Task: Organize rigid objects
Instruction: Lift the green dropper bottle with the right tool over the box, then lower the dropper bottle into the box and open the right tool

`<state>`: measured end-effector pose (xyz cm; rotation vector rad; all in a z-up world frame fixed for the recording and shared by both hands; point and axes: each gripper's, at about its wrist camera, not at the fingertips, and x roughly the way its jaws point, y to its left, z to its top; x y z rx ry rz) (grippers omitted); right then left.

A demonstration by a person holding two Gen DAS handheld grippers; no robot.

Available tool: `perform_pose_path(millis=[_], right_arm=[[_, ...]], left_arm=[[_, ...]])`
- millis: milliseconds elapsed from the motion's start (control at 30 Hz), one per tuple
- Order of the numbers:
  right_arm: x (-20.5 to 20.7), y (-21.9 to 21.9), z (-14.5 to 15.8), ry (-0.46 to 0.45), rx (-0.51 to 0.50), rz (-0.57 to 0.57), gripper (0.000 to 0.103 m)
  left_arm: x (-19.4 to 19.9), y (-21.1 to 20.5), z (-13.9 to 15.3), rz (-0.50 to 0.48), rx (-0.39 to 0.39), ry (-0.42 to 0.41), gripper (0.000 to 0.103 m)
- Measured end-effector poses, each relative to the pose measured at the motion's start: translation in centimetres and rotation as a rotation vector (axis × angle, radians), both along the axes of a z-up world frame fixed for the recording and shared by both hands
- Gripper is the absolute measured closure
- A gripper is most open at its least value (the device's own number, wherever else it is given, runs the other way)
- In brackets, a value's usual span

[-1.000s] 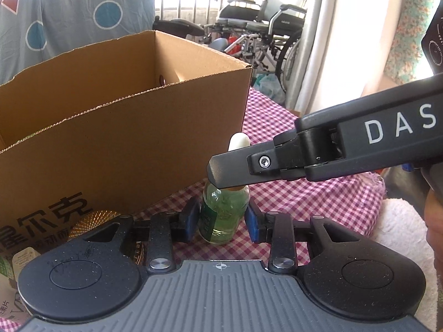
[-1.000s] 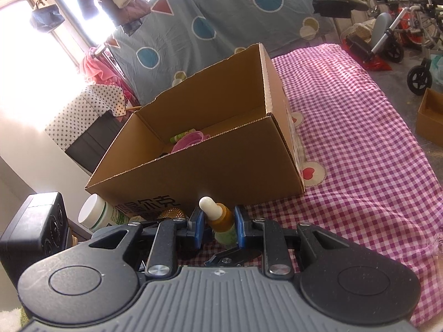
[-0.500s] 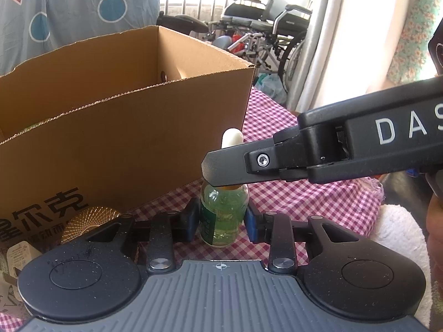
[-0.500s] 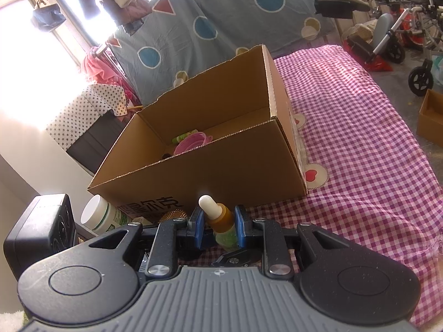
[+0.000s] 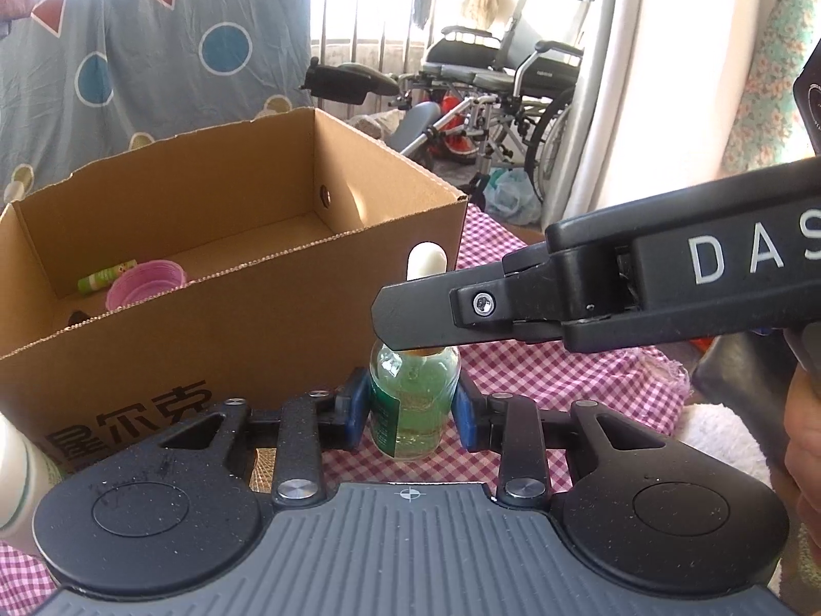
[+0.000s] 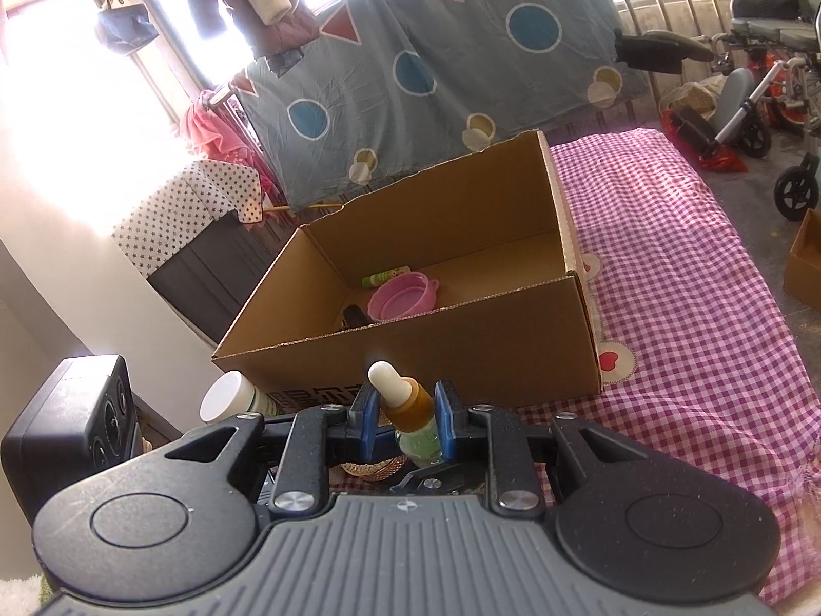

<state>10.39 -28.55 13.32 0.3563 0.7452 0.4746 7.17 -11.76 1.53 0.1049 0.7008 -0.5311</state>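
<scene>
Brown corrugated cardboard fills the left wrist view: an open box stands on the pink checked cloth just behind the small dropper bottle. Inside the box lie a pink ribbed cup and a green tube. The bottle is clear glass with green liquid and a white rubber bulb. The left claw is closed on its body, one blue pad on each side. The black right claw crosses in front from the right and hides the bottle's neck.

In the right wrist view the right claw grips the amber neck under the bulb of the same bottle. A white-capped jar stands left of it, before the box. Under the bottle lies something golden, perhaps a ribbed lid.
</scene>
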Motion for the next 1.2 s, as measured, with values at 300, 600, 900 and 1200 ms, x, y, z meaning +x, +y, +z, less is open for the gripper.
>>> perform_pose_path(millis=[300,600,900,1200], right_arm=[[-0.3,1.5,2.4,-0.057,0.004,0.044,0.077],[0.4,3.3,4.7,-0.112,-0.003,0.093,0.077],[3.9,4.8,7.0,-0.122,-0.019,0.152,0.077],[13.8,6.3,7.9,-0.022,-0.013,0.209,0.077]], left_arm=[[-1.1,1.5,2.3,0.041,-0.002,-0.062,0.071],[-0.9,2.8,4.3,0.080,-0.007,-0.121,0.071],[2.3,4.4,6.5,0.094,-0.039,-0.113,0.072],[11.6,5.5,8.2,0.106,-0.018,0.032,0.072]])
